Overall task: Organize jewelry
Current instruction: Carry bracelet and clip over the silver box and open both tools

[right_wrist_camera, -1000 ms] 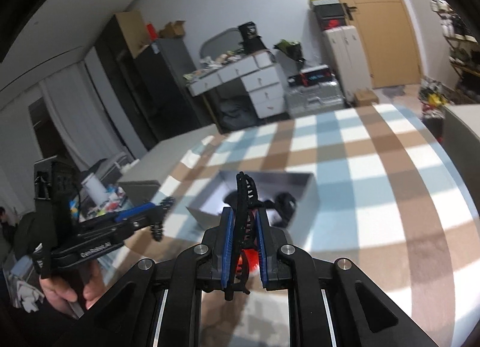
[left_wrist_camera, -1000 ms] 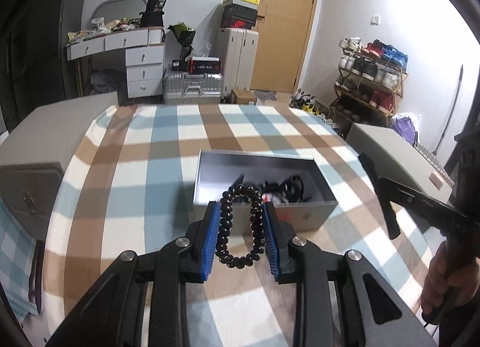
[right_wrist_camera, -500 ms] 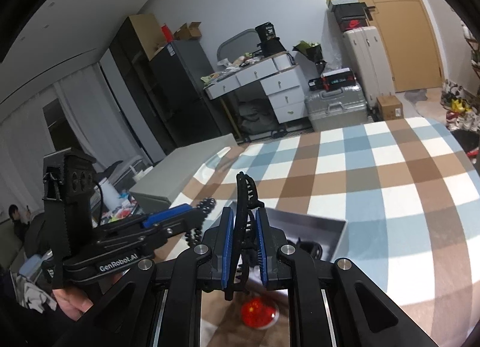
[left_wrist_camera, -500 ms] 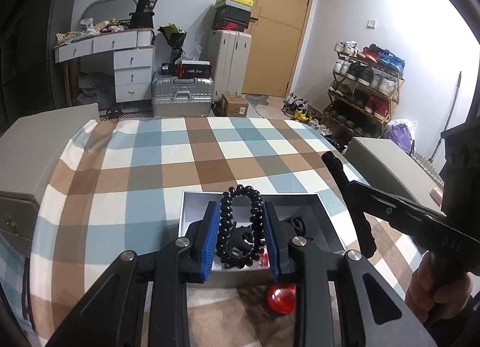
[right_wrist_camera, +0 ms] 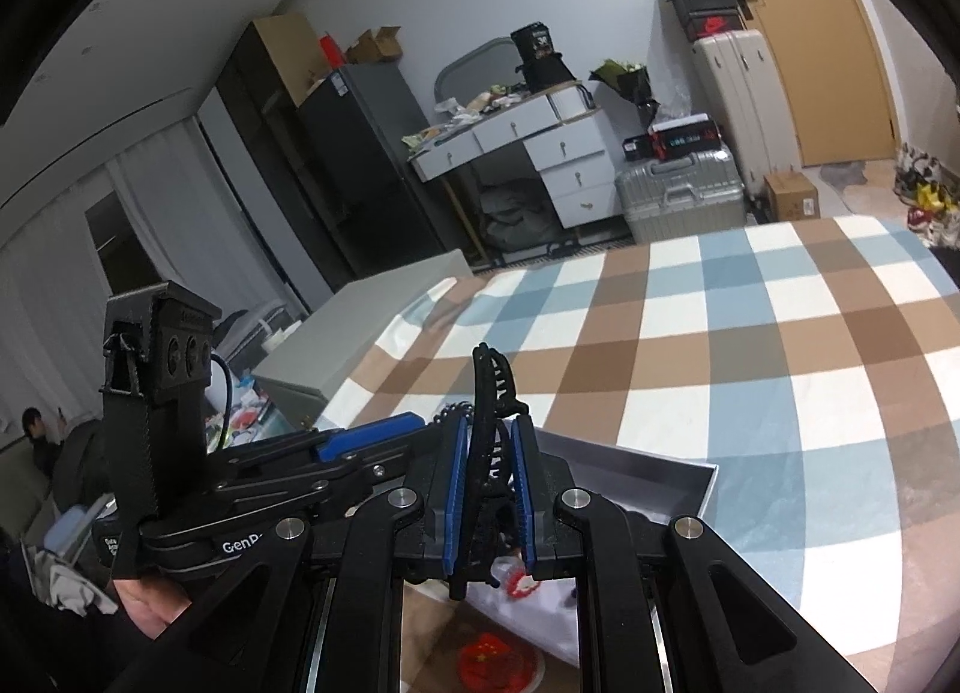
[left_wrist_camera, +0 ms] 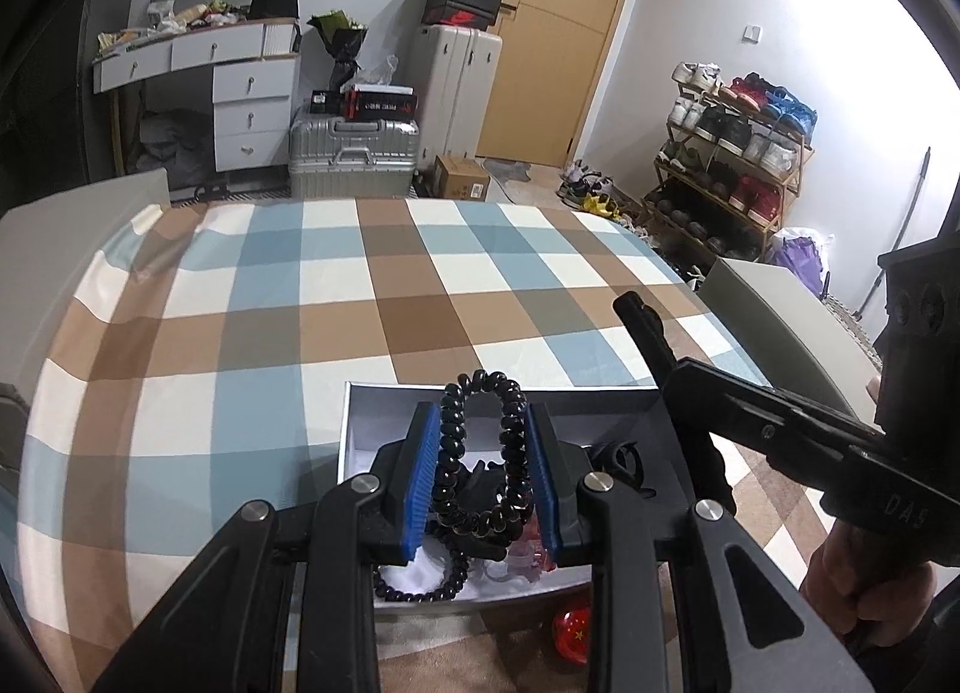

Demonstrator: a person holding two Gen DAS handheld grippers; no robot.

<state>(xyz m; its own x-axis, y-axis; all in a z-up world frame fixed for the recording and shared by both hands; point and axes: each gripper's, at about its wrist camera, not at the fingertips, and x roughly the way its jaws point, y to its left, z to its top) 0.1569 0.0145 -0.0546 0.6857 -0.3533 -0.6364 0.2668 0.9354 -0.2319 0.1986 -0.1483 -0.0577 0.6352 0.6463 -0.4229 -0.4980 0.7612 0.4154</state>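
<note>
We hold the left gripper (left_wrist_camera: 483, 474) over the shallow grey cardboard box (left_wrist_camera: 360, 423) that sits on the blue, brown and white checked cloth (left_wrist_camera: 300, 297); its blue pads are closed narrowly on a black spiral-coil hair tie (left_wrist_camera: 483, 453), which stands up as a loop between them above the box interior. Below it, inside the box near the front wall, lies a string of dark round beads (left_wrist_camera: 420, 591), with pink translucent pieces (left_wrist_camera: 528, 555) just beside it. A small red round badge with yellow stars (left_wrist_camera: 573, 636) lies on the cloth just outside the box's front wall. Our right gripper (right_wrist_camera: 487, 495) hangs over the same box from its right side, pads pressed almost together on a black toothed plastic hair claw (right_wrist_camera: 489, 393), which sticks up upright above the fingertips
</note>
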